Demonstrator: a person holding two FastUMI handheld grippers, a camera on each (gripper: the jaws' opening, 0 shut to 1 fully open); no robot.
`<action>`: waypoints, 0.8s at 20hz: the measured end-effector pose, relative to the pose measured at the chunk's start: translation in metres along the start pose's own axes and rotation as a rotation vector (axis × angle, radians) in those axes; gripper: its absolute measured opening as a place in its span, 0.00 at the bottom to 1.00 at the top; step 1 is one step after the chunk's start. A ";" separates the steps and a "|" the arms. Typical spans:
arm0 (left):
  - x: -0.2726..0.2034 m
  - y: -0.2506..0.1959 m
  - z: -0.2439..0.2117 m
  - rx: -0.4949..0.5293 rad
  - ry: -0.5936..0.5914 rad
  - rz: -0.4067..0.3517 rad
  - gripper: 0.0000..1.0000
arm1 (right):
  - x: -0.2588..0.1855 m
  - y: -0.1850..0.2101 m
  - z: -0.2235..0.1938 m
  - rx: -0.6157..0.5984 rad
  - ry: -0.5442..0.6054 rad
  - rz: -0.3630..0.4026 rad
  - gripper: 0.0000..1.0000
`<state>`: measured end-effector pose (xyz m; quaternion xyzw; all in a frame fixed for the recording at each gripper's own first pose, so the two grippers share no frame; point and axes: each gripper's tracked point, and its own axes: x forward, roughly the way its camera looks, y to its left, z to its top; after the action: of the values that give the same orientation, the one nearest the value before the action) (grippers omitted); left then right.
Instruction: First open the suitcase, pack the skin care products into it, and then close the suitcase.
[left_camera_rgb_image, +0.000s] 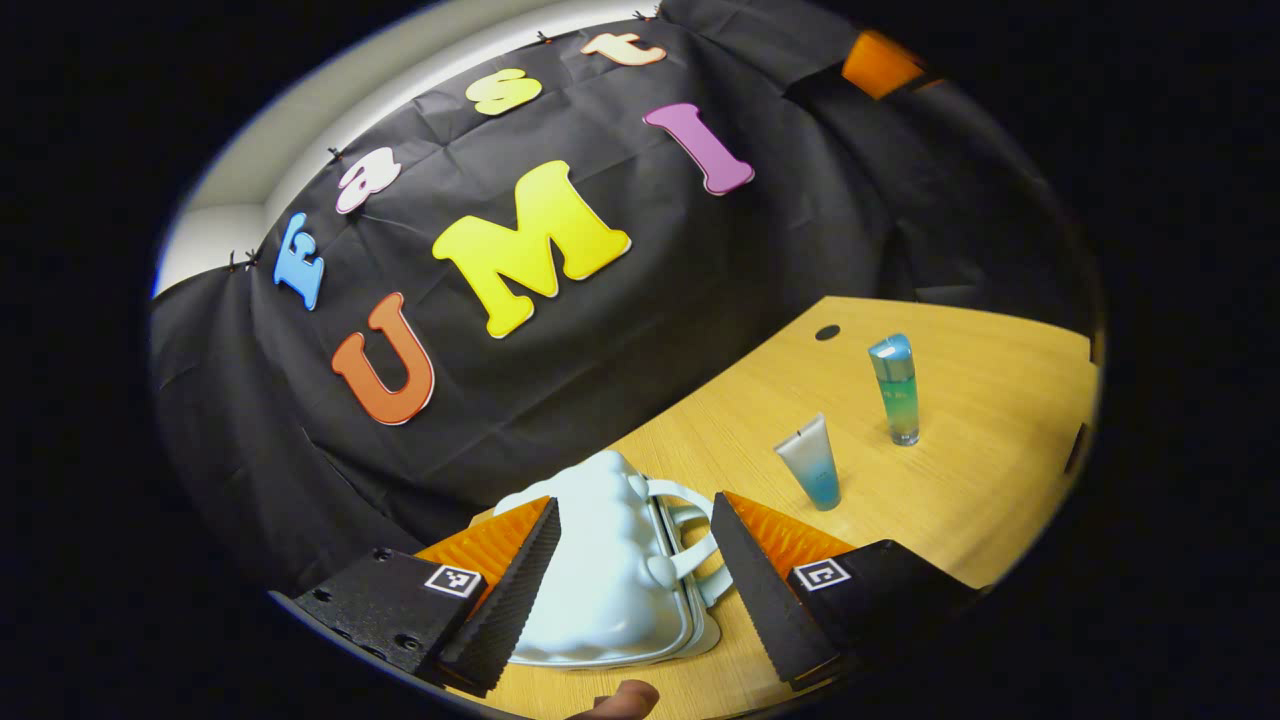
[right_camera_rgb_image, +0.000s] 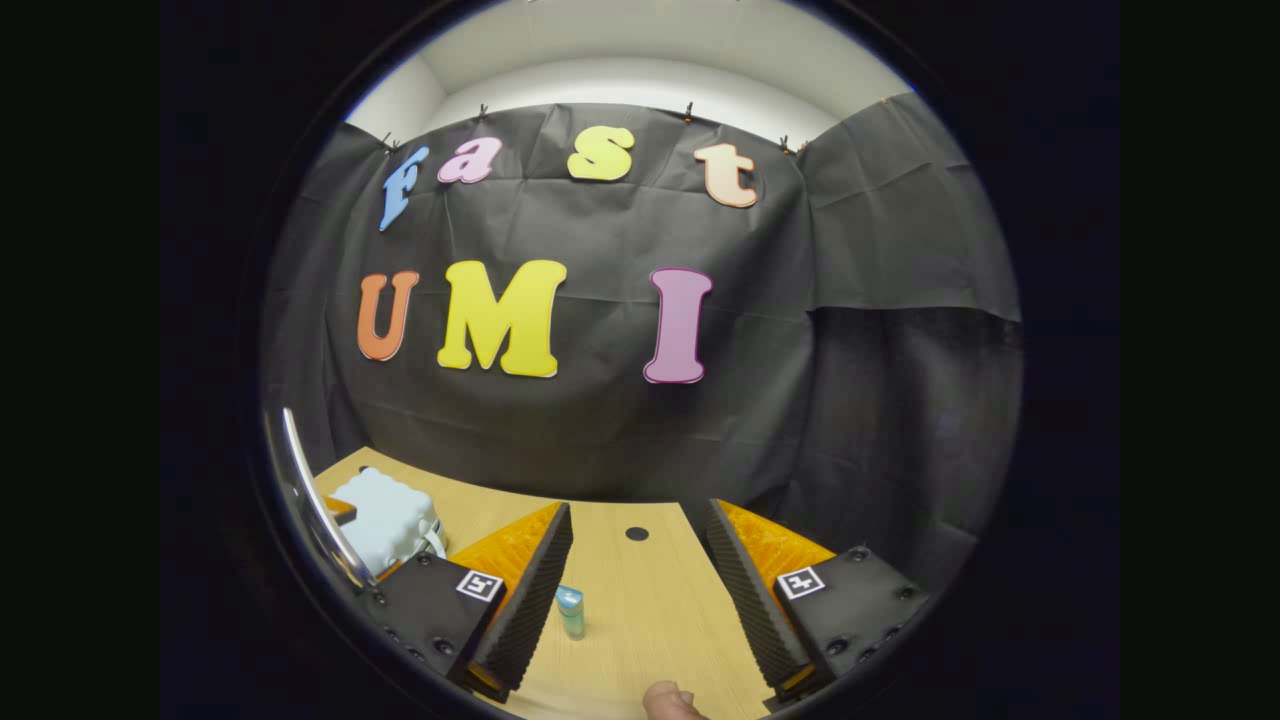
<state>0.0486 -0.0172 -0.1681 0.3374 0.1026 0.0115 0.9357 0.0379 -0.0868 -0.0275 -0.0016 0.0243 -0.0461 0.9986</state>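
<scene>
A small pale blue suitcase (left_camera_rgb_image: 605, 565) lies closed on the wooden table (left_camera_rgb_image: 980, 480), its white handle facing right. My left gripper (left_camera_rgb_image: 632, 560) hangs open just above it, one finger on each side. To the right stand two skin care tubes: a whitish-blue tube (left_camera_rgb_image: 812, 462) and a taller green-blue tube (left_camera_rgb_image: 896, 388). In the right gripper view, my right gripper (right_camera_rgb_image: 640, 590) is open above the table (right_camera_rgb_image: 650, 610). A green-blue tube (right_camera_rgb_image: 570, 611) stands by its left finger. The suitcase (right_camera_rgb_image: 385, 517) sits far left.
The black cloth wall closes off the back of the table in both views. A round cable hole (left_camera_rgb_image: 827, 332) lies near the table's far edge, also seen as a dark hole (right_camera_rgb_image: 637, 534) ahead of the right gripper. A fingertip (left_camera_rgb_image: 625, 698) shows at the bottom edge.
</scene>
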 end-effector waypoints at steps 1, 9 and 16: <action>0.005 -0.003 -0.006 0.033 0.012 0.006 0.97 | 0.002 -0.002 -0.002 -0.007 0.000 0.003 0.81; 0.053 -0.034 -0.038 0.482 0.060 0.012 0.97 | 0.024 -0.030 -0.017 -0.035 0.021 0.007 0.81; 0.074 -0.034 -0.057 0.662 0.148 0.040 0.95 | 0.044 -0.058 -0.045 0.008 0.086 0.010 0.81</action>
<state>0.1076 -0.0009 -0.2457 0.6231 0.1616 0.0206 0.7650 0.0739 -0.1482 -0.0746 0.0043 0.0671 -0.0411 0.9969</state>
